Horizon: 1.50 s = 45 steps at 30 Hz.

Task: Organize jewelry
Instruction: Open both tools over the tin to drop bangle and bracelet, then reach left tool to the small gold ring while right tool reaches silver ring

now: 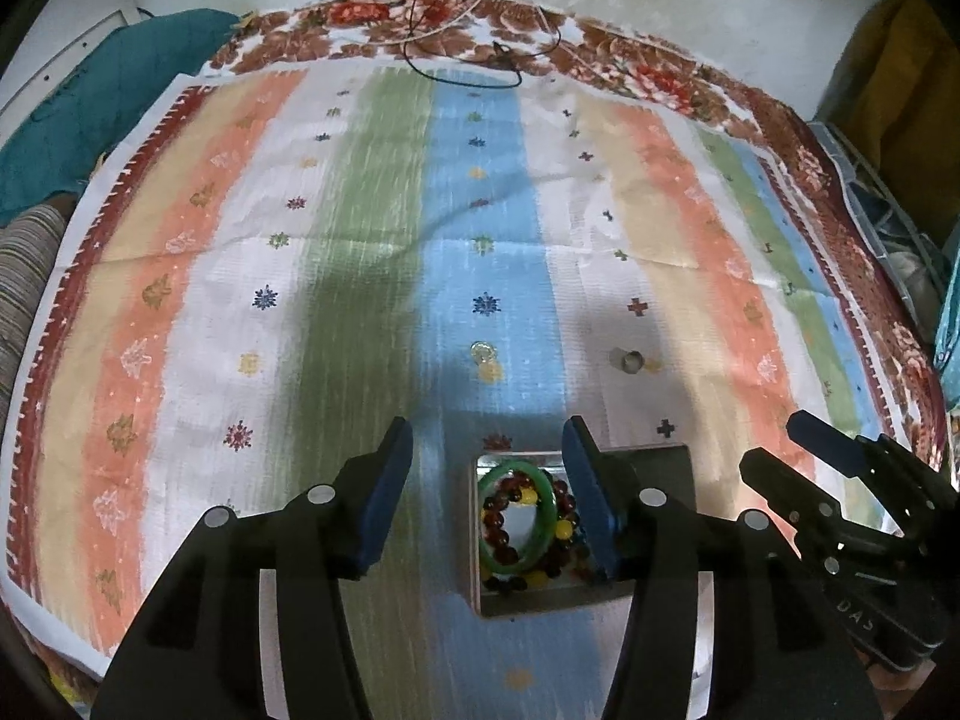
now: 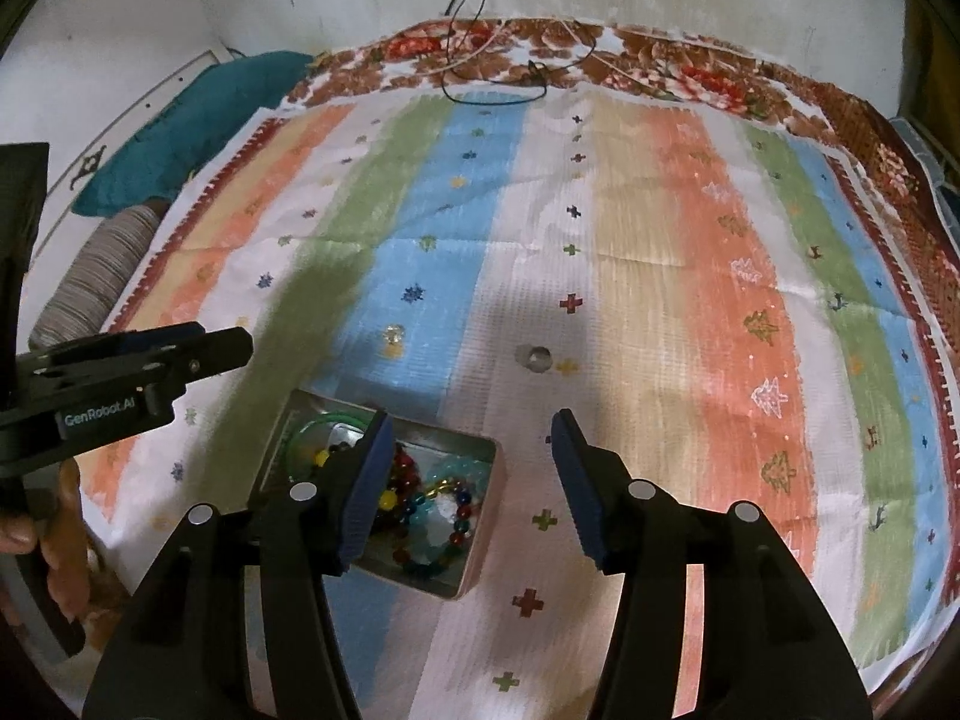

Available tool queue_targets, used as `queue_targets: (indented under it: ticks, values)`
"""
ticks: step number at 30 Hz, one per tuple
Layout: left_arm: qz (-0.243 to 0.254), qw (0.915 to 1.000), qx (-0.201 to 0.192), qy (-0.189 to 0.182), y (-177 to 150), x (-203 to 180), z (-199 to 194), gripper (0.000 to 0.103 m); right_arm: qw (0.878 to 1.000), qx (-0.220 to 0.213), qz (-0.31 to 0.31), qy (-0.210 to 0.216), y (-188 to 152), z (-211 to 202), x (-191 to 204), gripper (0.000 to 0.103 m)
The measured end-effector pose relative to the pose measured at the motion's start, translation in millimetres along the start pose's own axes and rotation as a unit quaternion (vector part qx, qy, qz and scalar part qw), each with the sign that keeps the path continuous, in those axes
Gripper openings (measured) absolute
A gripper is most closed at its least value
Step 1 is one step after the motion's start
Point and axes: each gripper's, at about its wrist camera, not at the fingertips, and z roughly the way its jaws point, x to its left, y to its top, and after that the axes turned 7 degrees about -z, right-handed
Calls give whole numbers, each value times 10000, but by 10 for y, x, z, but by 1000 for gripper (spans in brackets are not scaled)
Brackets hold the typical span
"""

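An open metal tin [image 1: 528,603] [image 2: 480,564] lies on the striped cloth. It holds a green bangle [image 1: 543,531] [image 2: 312,426] and several bead bracelets [image 1: 510,516] [image 2: 444,516]. A silver ring [image 1: 630,361] [image 2: 537,358] and a small clear gem piece [image 1: 483,351] [image 2: 393,333] lie on the cloth beyond the tin. My left gripper [image 1: 486,492] is open and empty above the tin's left part. My right gripper [image 2: 471,486] is open and empty, its left finger over the tin. Each gripper also shows in the other's view, the right one [image 1: 840,468] and the left one [image 2: 150,360].
The striped cloth [image 1: 360,240] [image 2: 690,240] covers a floral sheet [image 1: 660,78]. Black and white cords [image 1: 468,48] [image 2: 510,78] lie at the far edge. A teal cloth [image 1: 90,102] and a striped roll [image 2: 96,276] sit at the left. A crate [image 1: 870,204] stands at the right.
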Motion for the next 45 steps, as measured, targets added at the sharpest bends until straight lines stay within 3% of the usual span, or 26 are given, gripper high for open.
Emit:
queue_targets:
  ticks: [33, 45]
  values:
    - [82, 9968, 747, 270, 417, -55, 1034, 52, 9973, 646, -201, -288, 263, 841, -117, 54]
    - [171, 9944, 1022, 195, 500, -73, 1296, 52, 9955, 888, -157, -299, 318, 1123, -203, 51]
